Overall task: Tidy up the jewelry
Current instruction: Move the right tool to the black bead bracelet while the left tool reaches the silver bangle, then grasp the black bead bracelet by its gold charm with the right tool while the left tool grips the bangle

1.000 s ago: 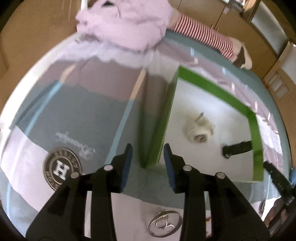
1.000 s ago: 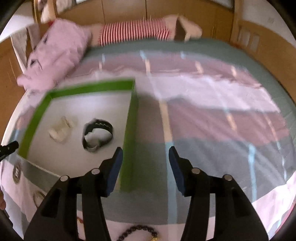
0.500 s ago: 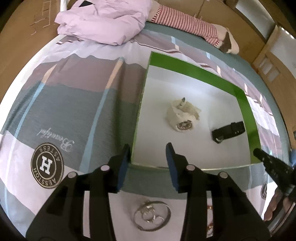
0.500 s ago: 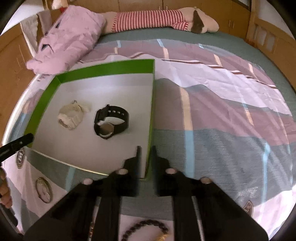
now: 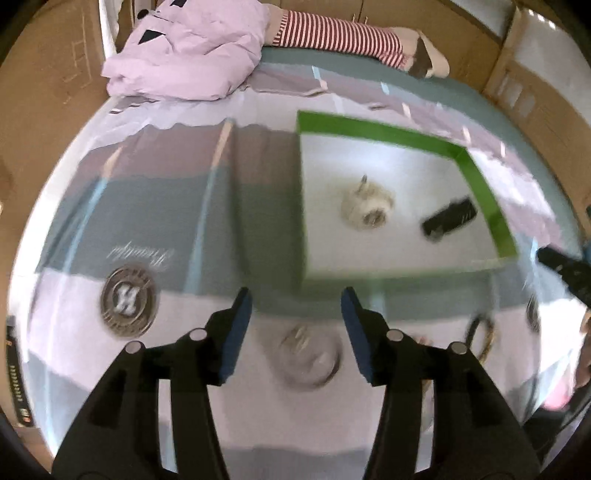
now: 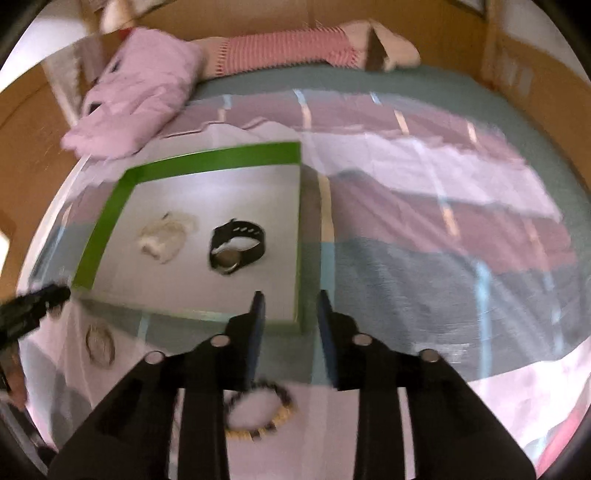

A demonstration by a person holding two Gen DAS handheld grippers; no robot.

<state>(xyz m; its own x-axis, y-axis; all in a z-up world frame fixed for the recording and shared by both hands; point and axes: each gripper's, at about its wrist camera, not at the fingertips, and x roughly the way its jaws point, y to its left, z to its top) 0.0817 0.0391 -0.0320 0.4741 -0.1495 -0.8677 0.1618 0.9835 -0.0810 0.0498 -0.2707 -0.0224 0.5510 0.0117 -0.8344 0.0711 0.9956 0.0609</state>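
1. The bed (image 6: 424,229) carries everything, spread with a cover in bands of pale pink, mauve and grey-green.
2. A shallow green-walled box (image 6: 207,160) sits on the cover, a little left of the middle in the right wrist view.
3. A crumpled lilac quilt (image 5: 192,55) lies at the far end, beside a red-and-white striped cushion (image 5: 332,33).
4. On the near pale band lie a silver bangle (image 5: 308,356), a beaded bracelet (image 6: 260,415) of dark and yellowish beads, and a thin ring-shaped bangle (image 6: 99,343).
5. A round crest with an H (image 5: 129,301) is printed on the cover.

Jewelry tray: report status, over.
Both claws, left and right, open, just widened, empty. Tray holds two watches. Beaded bracelet still outside. Nothing blocking.
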